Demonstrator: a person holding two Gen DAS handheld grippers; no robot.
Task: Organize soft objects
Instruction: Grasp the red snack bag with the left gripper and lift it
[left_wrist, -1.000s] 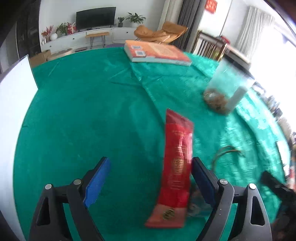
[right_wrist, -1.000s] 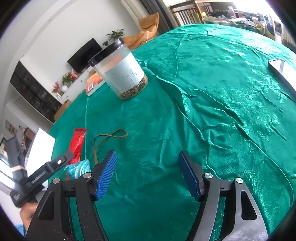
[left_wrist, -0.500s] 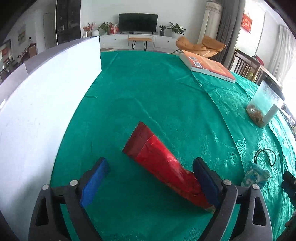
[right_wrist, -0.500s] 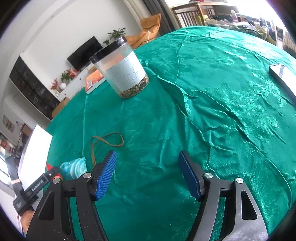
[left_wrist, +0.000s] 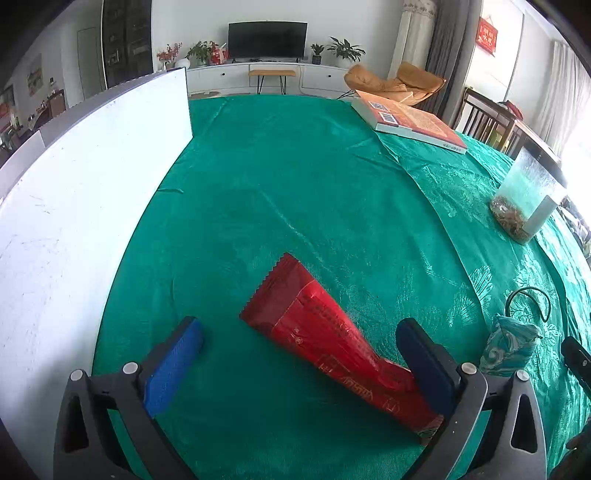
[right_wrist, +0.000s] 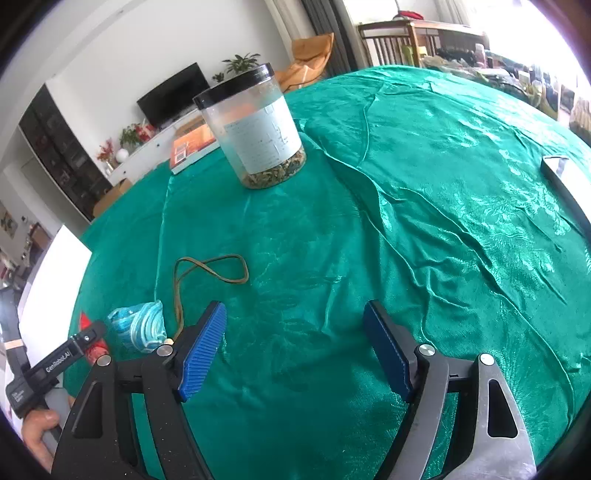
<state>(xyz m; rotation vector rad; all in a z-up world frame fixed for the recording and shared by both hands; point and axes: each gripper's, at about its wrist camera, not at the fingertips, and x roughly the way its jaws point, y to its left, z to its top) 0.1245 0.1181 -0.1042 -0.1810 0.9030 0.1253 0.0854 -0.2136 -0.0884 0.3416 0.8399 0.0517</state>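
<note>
A long red foil packet (left_wrist: 332, 347) lies flat on the green tablecloth (left_wrist: 295, 192). My left gripper (left_wrist: 299, 354) is open around it; the packet's near end lies against the right finger (left_wrist: 424, 365). A small teal patterned pouch (left_wrist: 511, 343) with a brown cord loop sits to the right of it. In the right wrist view the pouch (right_wrist: 138, 326) and its cord (right_wrist: 210, 269) lie left of my right gripper (right_wrist: 295, 347), which is open and empty above bare cloth. The left gripper's body (right_wrist: 55, 365) shows at the far left there.
A white board (left_wrist: 85, 206) stands along the table's left side. A clear jar with a black lid (right_wrist: 255, 129) and dried contents stands mid-table. An orange book (left_wrist: 406, 122) lies at the far side. A flat grey object (right_wrist: 565, 184) lies at the right edge.
My left gripper has swung left and settled, so the red packet now lies diagonally between its fingers and the white board is in view. My right gripper has drifted slightly and stayed open.
</note>
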